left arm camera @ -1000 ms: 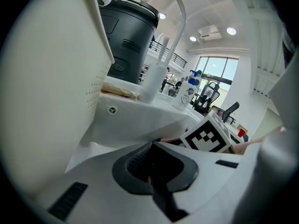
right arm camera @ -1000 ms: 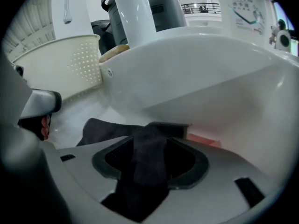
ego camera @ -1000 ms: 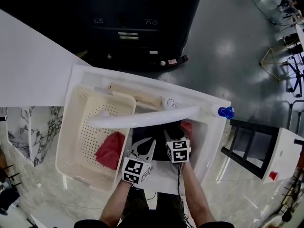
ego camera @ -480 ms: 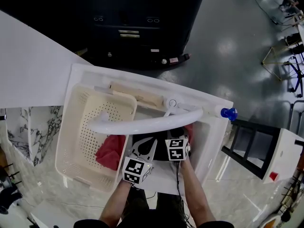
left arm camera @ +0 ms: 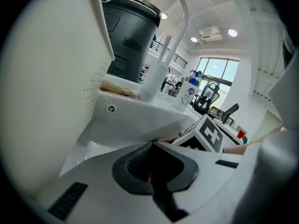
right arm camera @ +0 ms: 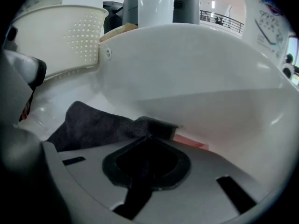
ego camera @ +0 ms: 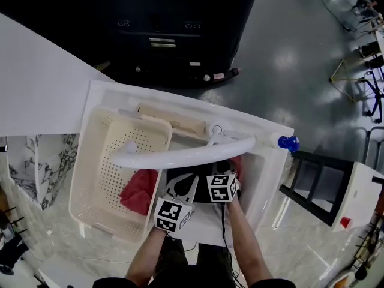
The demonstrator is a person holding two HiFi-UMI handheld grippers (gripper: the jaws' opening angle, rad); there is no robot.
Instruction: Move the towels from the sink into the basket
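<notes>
Picking step: right tongs (right arm camera: 148, 141), just closed, apparently pinch the dark grey cloth towel (right arm camera: 93, 125) inside the white sink (right arm camera: 196, 69); left tongs (left arm camera: 152, 146) pressed together, empty. Next, lift it out.

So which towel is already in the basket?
The red towel, lying alone on the basket floor. The dark grey towel and the other reddish one are in the sink.

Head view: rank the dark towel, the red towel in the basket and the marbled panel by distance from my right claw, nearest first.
1. Dark towel, in the sink: the right claw has just been closing and now pinches its edge.
2. Red towel, in the basket to the left.
3. Marbled panel, far left beyond the basket.
</notes>
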